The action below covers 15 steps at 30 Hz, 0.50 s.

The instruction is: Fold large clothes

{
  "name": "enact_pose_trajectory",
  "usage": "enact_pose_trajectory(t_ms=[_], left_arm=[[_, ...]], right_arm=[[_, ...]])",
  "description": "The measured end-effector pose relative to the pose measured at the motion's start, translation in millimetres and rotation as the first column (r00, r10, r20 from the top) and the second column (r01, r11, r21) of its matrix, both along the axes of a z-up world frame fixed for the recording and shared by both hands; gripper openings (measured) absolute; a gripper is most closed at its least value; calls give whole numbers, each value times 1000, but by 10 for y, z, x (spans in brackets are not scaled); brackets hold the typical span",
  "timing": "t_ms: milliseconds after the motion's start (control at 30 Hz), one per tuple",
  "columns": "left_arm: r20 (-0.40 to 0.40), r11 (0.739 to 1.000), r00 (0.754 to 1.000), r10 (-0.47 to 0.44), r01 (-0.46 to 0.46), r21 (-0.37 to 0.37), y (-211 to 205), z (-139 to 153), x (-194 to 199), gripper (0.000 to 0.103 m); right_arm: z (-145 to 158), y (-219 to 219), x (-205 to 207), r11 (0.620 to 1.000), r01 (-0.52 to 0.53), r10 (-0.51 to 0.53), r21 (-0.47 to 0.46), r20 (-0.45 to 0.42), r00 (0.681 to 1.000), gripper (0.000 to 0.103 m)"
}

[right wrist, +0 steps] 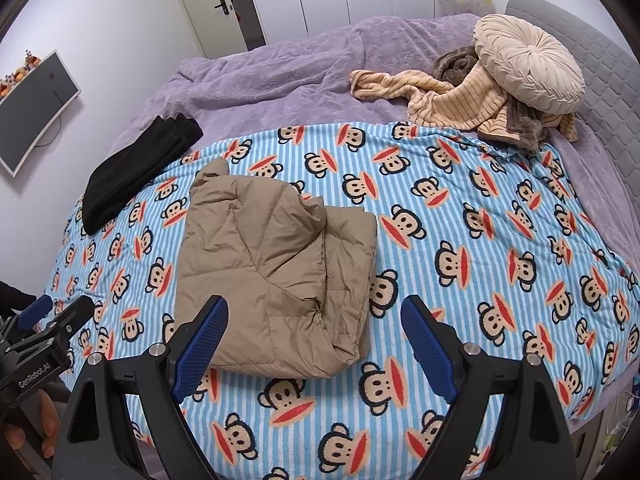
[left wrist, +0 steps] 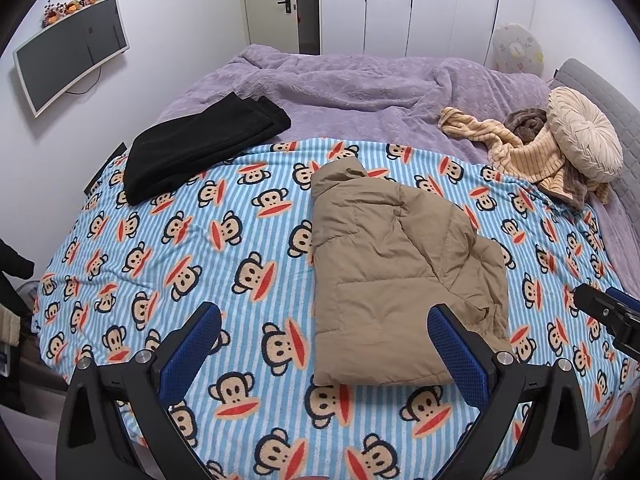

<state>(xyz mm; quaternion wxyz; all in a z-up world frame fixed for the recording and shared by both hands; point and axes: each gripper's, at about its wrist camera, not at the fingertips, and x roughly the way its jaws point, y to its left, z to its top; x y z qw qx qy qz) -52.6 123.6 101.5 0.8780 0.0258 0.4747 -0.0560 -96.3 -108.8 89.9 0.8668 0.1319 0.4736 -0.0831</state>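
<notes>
While the tan puffer jacket (left wrist: 396,276) lies folded on the monkey-print blanket (left wrist: 224,240), your left claw (left wrist: 324,336) and right claw (right wrist: 314,330) hover wide open, empty; next, perhaps fold it once more.

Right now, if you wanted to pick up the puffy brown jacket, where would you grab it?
Probably by the thick folded bottom edge nearest the grippers. The brown jacket lies flat and already folded on the monkey blanket, so its near corners stick out free. The left gripper could come in low at the near left corner, the right gripper at the bunched near right corner. Both are open and empty.
</notes>
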Motion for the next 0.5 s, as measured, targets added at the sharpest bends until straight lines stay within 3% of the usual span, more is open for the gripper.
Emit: enact_pose_trajectory(t_ms=[500], left_arm=[[1, 1000, 1000, 1, -1, 0, 2, 1, 4, 103]], right_arm=[[-5, -12, 5, 1000, 0, 0, -1, 0, 1000, 90]])
